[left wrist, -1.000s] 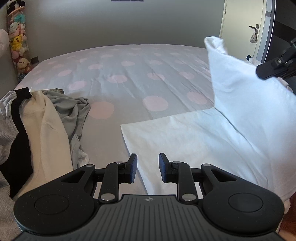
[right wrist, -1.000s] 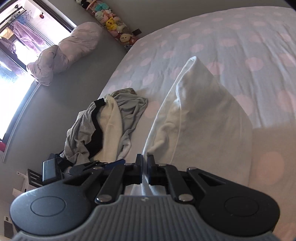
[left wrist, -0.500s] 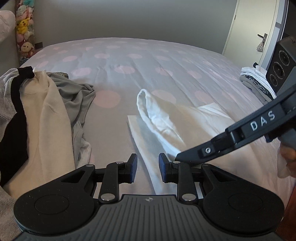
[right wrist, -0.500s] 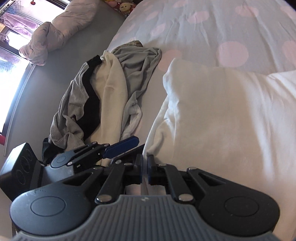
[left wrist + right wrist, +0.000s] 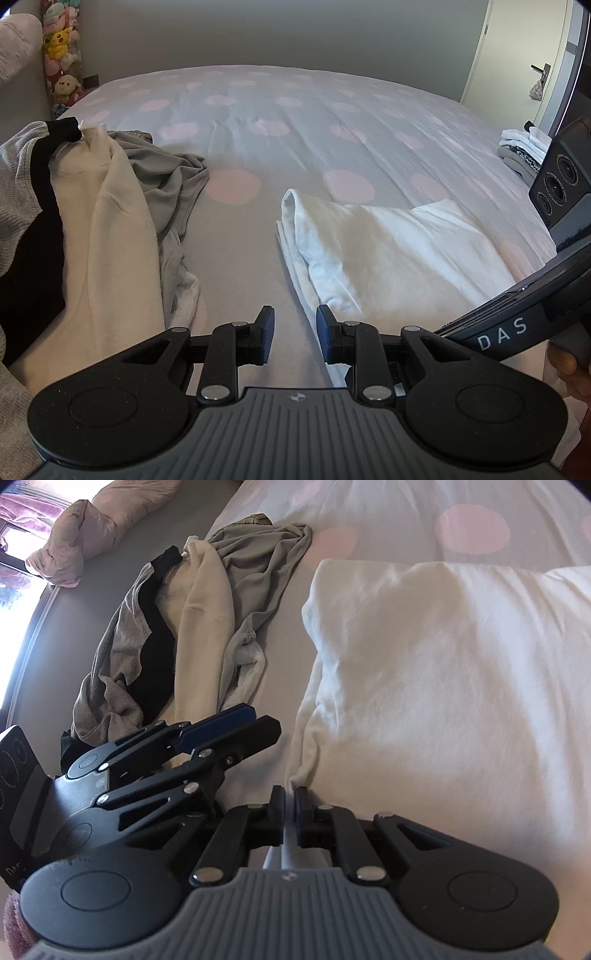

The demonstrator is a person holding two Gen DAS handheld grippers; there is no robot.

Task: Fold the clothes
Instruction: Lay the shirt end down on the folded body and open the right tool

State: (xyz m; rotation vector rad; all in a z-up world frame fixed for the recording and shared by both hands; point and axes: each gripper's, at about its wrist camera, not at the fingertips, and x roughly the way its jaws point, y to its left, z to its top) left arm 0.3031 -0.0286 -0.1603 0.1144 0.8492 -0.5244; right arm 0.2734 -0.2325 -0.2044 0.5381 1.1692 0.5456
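Right claw point(image 5: 290, 803) clenched on near edge of white cotton garment point(image 5: 443, 683), doubled over ahead; left claw point(image 5: 291, 332) released, empty. Fold underway; next: flatten.

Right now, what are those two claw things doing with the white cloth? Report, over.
Left gripper open, empty. Right gripper shut on white garment's near edge; garment lies folded over on the bed. Unfolded clothes pile beside it, apart.
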